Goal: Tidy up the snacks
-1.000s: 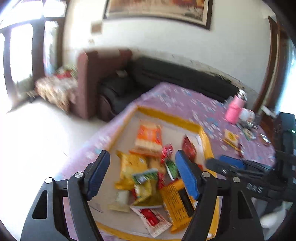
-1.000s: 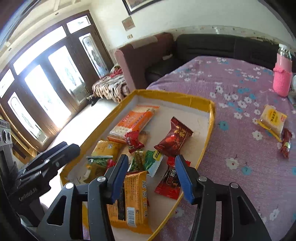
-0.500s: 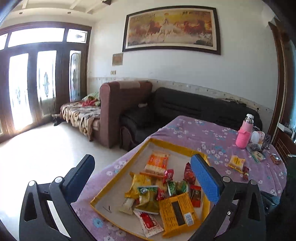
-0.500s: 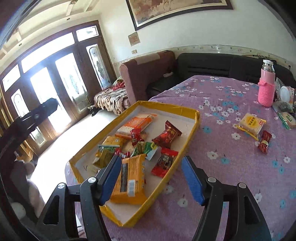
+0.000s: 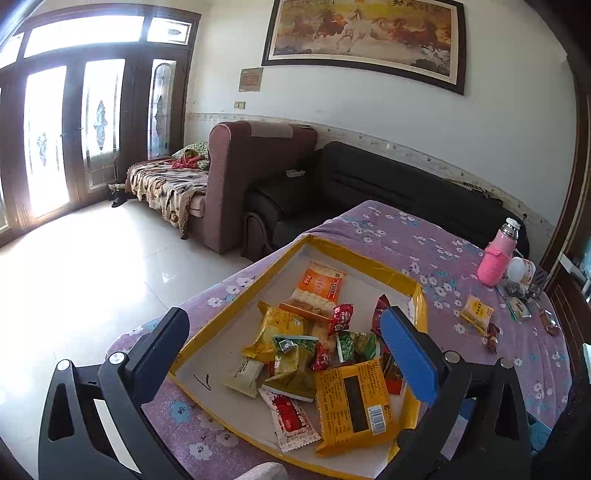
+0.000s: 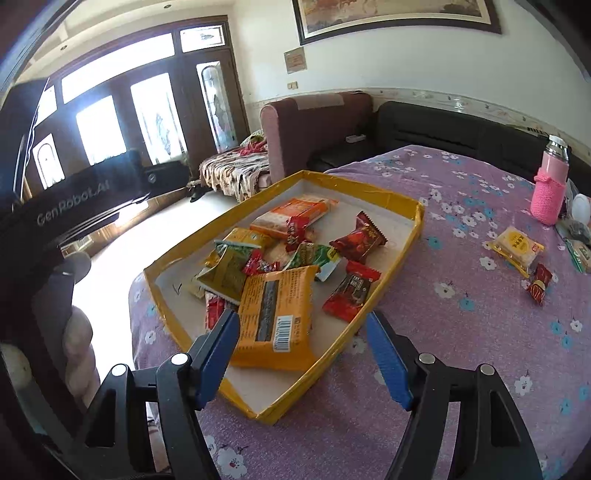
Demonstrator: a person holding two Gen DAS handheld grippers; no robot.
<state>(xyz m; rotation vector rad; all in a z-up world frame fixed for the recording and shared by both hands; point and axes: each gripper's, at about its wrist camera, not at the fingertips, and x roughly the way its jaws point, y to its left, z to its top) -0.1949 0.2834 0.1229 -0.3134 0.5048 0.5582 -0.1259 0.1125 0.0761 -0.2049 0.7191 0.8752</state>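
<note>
Purple flowered cloth covers the table (image 6: 461, 332), where a shallow yellow-rimmed tray (image 5: 354, 258) holds a loose heap of snack packets (image 6: 258, 258) — orange, yellow, green and red wrappers overlapping. Both the left gripper (image 5: 288, 350) and the right gripper (image 6: 303, 354) hang spread wide and empty above the tray's near end — a big orange packet (image 6: 275, 317) lies nearest them.

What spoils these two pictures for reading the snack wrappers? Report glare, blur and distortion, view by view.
Left wrist view: the glass doors are blown out and throw glare on the floor; fisheye bends the painting; the orange packet is sharp. Right wrist view: the windows are overexposed, the left tongs' body is a dark close mass at the left, and the tray is evenly lit.
</note>
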